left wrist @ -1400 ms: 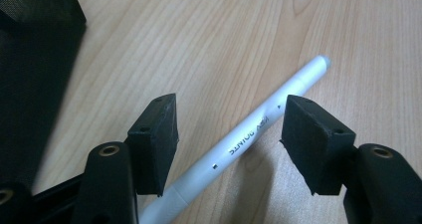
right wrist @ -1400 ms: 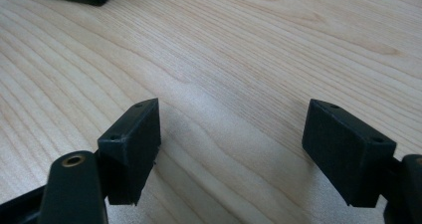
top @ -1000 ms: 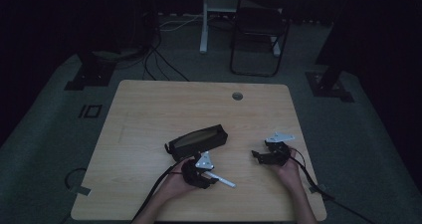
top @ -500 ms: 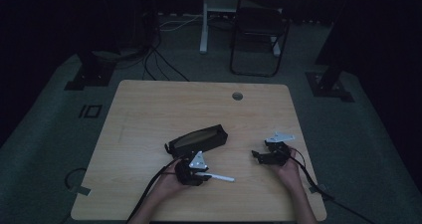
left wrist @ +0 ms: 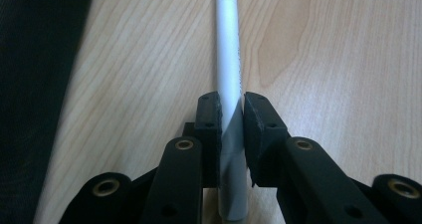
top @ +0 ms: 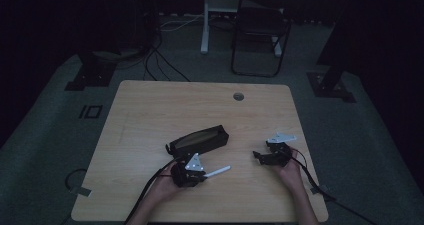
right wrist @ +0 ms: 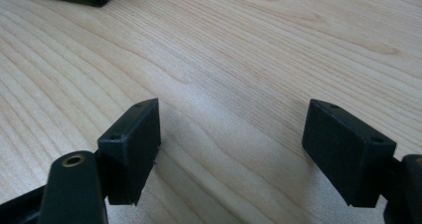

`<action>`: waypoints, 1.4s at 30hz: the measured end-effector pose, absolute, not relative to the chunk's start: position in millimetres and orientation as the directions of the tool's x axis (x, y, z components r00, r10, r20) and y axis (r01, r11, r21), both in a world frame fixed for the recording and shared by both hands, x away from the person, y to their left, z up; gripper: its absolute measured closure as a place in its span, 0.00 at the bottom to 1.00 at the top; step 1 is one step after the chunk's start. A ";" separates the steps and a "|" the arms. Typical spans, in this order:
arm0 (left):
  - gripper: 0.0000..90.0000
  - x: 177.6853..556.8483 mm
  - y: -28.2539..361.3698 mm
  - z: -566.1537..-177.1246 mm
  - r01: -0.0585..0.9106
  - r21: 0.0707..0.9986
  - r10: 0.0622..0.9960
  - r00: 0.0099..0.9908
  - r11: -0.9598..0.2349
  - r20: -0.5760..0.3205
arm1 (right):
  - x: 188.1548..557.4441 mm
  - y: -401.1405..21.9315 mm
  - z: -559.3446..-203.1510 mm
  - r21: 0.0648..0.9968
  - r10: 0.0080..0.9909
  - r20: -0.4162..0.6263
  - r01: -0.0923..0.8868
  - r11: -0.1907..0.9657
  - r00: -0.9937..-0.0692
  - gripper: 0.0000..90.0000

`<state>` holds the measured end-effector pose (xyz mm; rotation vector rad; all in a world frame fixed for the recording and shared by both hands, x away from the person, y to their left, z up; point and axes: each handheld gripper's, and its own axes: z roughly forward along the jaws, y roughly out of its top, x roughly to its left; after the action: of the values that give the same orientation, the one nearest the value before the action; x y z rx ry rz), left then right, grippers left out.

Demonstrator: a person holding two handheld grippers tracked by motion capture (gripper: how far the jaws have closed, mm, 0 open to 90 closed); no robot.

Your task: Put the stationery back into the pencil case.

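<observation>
White cylindrical pen-like stick (left wrist: 228,74): clamped between both pads of left gripper (left wrist: 231,119), jaws closed on shaft, free end projecting forward low over light wooden table (top: 150,115); in high view, stick (top: 218,172) extending rightward from left gripper (top: 190,171) near front edge. Long black open-topped case (top: 197,140): resting on table just behind left gripper. Right gripper (right wrist: 231,149): jaws spread wide, nothing between, hovering close over bare wood; in high view (top: 272,154), well apart from stick, to right.
</observation>
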<state>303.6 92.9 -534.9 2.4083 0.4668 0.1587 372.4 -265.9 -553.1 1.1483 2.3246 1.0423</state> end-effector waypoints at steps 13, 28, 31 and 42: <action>0.88 300.3 105.9 -534.6 0.295 0.640 0.385 0.923 -0.710 0.001 | 372.5 -266.0 -553.1 0.742 0.790 0.016 0.537 0.401 -0.613 0.25; 0.88 299.5 113.7 -522.2 0.285 0.668 0.396 0.918 -0.687 0.015 | 372.5 -266.1 -553.0 0.742 0.791 0.018 0.538 0.400 -0.612 0.25; 0.88 299.2 119.3 -515.1 0.280 0.684 0.399 0.917 -0.674 0.018 | 372.5 -266.1 -553.0 0.742 0.791 0.019 0.538 0.399 -0.612 0.25; 0.88 296.6 125.6 -502.1 0.264 0.710 0.402 0.915 -0.653 0.029 | 372.5 -266.2 -553.0 0.742 0.790 0.019 0.538 0.399 -0.612 0.25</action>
<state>296.6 125.6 -502.1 2.3162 0.4716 0.2366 372.5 -266.2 -553.0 1.1516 2.3249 1.0462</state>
